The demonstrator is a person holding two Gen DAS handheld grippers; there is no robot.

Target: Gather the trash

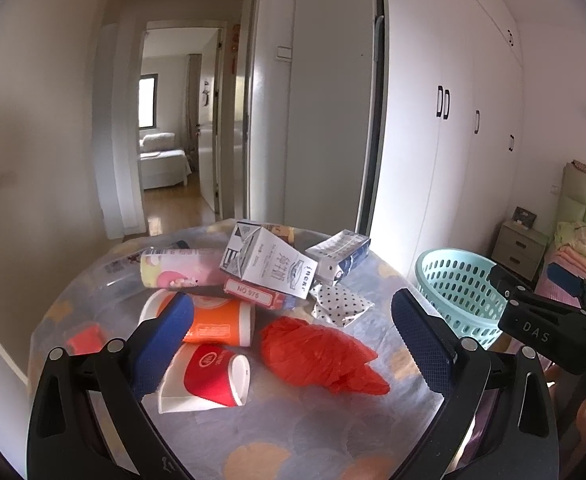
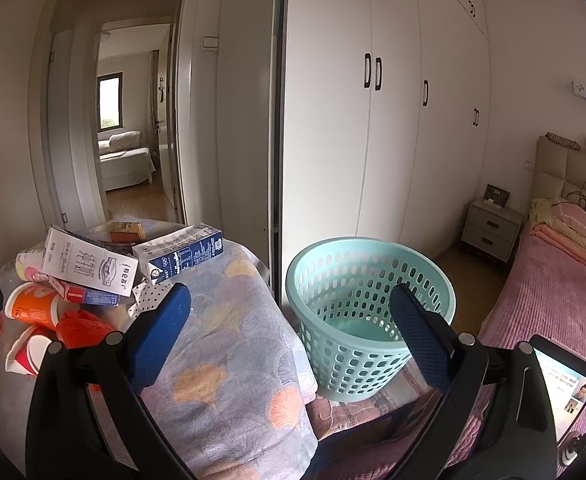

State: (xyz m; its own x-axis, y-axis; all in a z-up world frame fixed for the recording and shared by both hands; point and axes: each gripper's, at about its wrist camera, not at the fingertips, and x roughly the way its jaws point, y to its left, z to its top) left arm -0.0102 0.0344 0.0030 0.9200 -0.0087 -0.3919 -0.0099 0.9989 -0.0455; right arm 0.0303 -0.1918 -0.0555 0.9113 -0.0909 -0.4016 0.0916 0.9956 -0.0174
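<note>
walls: plain white, daylight soft
wardrobe: tall white built-in wardrobe (image 2: 405, 128) with black handles filled the right wall
doorway: open doorway (image 1: 177, 120) led to a wood-floored hall, a window beyond
bed: pink-covered bed (image 2: 553, 300) stood beside a beige two-drawer nightstand (image 2: 491, 230)
</note>
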